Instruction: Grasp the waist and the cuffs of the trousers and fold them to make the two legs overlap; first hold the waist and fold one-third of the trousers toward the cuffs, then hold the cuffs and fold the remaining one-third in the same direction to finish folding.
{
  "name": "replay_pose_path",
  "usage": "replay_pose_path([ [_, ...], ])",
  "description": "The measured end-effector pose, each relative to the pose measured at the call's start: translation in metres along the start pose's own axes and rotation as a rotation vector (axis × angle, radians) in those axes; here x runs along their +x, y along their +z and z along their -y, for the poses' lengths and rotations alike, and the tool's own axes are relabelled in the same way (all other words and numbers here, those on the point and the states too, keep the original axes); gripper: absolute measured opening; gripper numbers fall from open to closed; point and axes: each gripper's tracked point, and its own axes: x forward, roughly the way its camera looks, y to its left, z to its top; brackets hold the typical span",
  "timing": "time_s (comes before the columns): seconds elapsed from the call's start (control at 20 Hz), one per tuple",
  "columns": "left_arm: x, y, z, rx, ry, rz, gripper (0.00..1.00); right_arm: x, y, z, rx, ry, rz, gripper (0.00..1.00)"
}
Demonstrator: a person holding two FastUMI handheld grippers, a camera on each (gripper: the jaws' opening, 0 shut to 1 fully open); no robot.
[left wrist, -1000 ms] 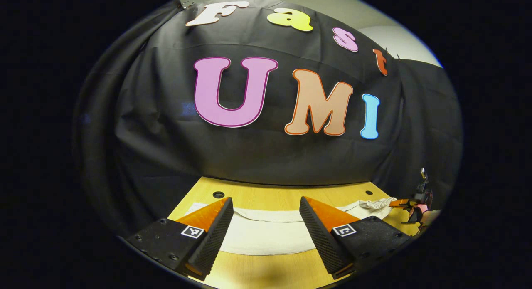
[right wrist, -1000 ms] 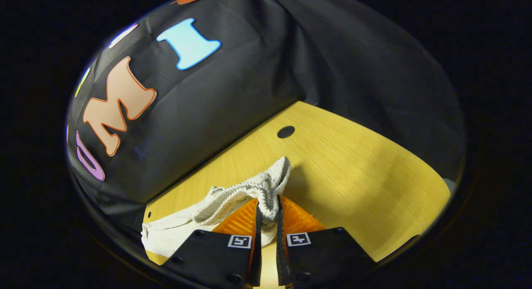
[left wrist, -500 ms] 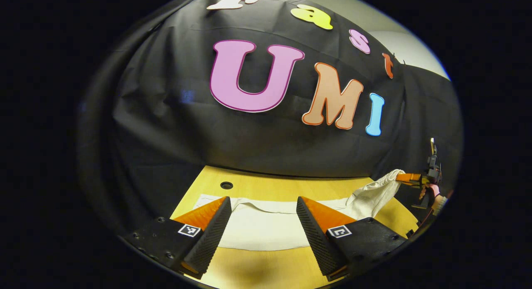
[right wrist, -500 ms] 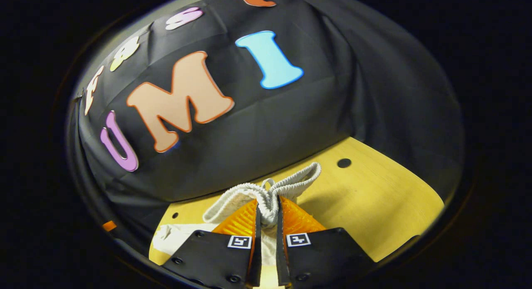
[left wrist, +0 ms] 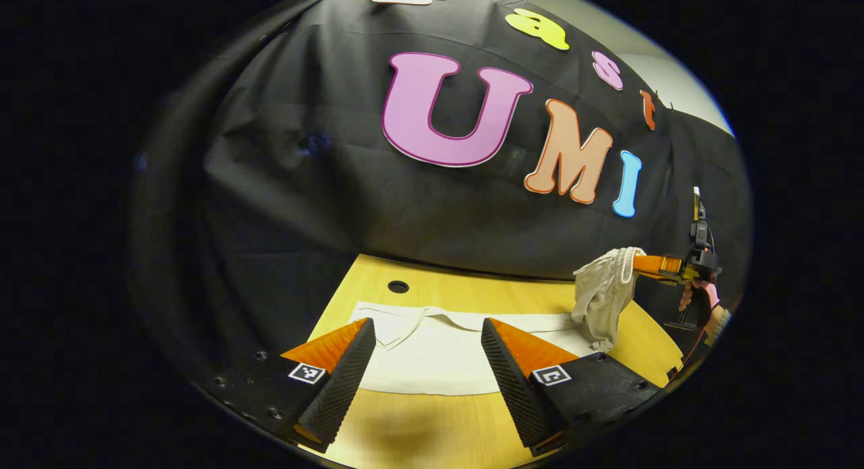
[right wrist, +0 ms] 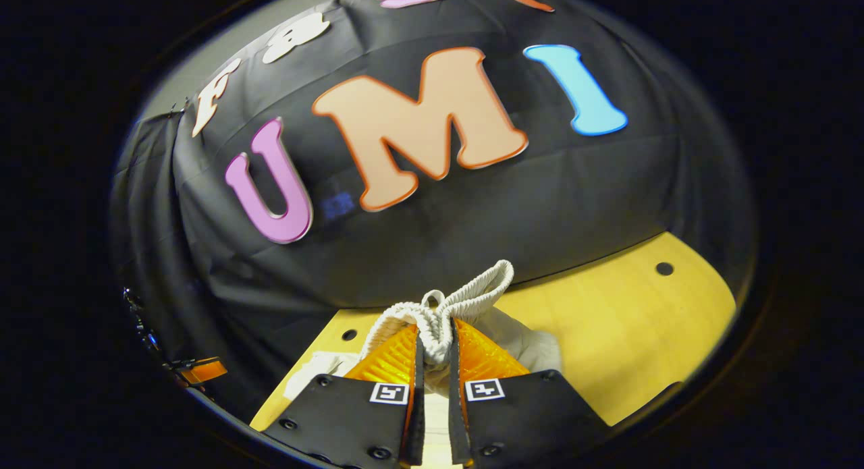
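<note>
Cream-white trousers (left wrist: 432, 351) lie flat across the wooden table (left wrist: 418, 442) in the left gripper view. My left gripper (left wrist: 422, 361) stands open above their near part, fingers apart, with nothing between them. At the far right of that view the right gripper (left wrist: 648, 265), held by a hand, lifts the ribbed waist end (left wrist: 604, 287) off the table so the cloth hangs down. In the right gripper view my right gripper (right wrist: 435, 347) is shut on the bunched elastic waistband (right wrist: 445, 310), which sticks up between the fingers.
The tabletop has round holes near its back edge (left wrist: 398, 287) (right wrist: 665, 268). The black cloth wall (left wrist: 405, 206) rises right behind the table. Bare wood (right wrist: 628, 334) lies to the right of the lifted waist.
The right gripper has raised the waistband higher off the table and swung toward the left. The left gripper stayed open and shifted slightly along the trousers.
</note>
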Motion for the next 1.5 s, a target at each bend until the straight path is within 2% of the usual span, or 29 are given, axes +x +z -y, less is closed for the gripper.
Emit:
replay_pose_path([
  [0.25, 0.018, -0.033, -0.039, -0.01, 0.057, -0.066, 0.95, 0.045, -0.087, -0.037, -0.091, 0.033, -0.144, 0.16],
  [0.3, 0.023, -0.041, -0.044, -0.016, 0.063, -0.086, 0.95, 0.052, -0.098, -0.038, -0.111, 0.03, -0.163, 0.11],
  [0.35, 0.028, -0.05, -0.049, -0.024, 0.069, -0.106, 0.95, 0.052, -0.098, -0.036, -0.131, 0.031, -0.182, 0.17],
  [0.6, 0.053, -0.089, -0.074, -0.072, 0.1, -0.192, 0.96, 0.04, -0.089, -0.036, -0.162, 0.034, -0.25, 0.22],
  [0.7, 0.062, -0.1, -0.079, -0.091, 0.103, -0.22, 0.95, 0.02, -0.074, -0.032, -0.194, 0.041, -0.241, 0.43],
  [0.85, 0.077, -0.119, -0.099, -0.079, 0.15, -0.26, 0.96, 0.007, -0.064, -0.026, -0.234, 0.003, -0.193, 0.98],
  [1.05, 0.09, -0.139, -0.119, -0.034, 0.201, -0.308, 0.96, -0.022, -0.037, -0.01, -0.218, -0.059, -0.14, 0.96],
  [1.15, 0.094, -0.145, -0.123, -0.022, 0.208, -0.321, 0.96, -0.038, -0.024, 0.012, -0.242, -0.118, -0.114, 0.96],
  [1.25, 0.099, -0.15, -0.126, -0.031, 0.215, -0.328, 0.95, -0.051, -0.013, 0.033, -0.255, -0.182, -0.091, 0.96],
  [1.5, 0.096, -0.159, -0.123, -0.057, 0.206, -0.37, 0.95, -0.074, 0.009, 0.073, -0.215, -0.285, -0.05, 0.96],
])
